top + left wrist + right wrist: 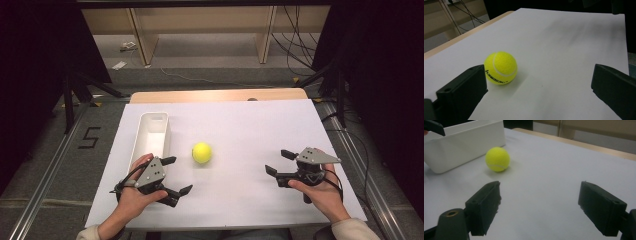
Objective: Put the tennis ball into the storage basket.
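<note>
Yellow felt tennis ball (201, 152) rests on the white tabletop (250, 130), just right of the long white plastic bin (151, 134). Left gripper (176, 175) sits nearest, jaws spread wide, probably lining up a grab; right gripper (279, 162) waits well apart, likewise released.

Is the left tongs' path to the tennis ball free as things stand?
Probably yes: the left tongs stand open, the tennis ball lies on bare table just ahead, and the white bin sits off to one side.

White bin (461, 147) cut off left
</note>
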Demonstrator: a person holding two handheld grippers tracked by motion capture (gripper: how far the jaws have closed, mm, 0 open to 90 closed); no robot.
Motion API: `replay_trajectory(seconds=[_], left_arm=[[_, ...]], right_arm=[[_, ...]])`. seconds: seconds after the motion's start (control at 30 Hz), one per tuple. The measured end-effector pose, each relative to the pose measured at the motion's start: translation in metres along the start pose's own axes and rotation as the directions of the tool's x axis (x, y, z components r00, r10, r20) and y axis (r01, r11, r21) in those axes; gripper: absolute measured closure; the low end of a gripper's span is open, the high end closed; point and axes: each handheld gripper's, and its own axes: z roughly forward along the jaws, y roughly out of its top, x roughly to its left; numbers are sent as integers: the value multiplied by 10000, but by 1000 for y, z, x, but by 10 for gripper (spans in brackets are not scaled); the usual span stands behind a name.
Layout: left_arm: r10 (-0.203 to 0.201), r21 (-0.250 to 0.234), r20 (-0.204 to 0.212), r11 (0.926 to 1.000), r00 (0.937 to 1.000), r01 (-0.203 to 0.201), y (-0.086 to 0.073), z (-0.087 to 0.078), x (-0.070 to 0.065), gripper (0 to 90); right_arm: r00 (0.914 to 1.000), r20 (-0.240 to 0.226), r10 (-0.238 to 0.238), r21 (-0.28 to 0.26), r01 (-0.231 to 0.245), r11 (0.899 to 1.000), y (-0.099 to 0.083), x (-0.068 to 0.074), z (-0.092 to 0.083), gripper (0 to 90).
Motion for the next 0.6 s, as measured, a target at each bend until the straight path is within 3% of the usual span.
replay_trajectory(seconds=[0.6], left_arm=[[125, 15, 10, 9999, 9999, -125, 1, -1, -1, 0]], right_arm=[[9977, -589, -336, 202, 348, 9992, 4, 17, 17, 182]])
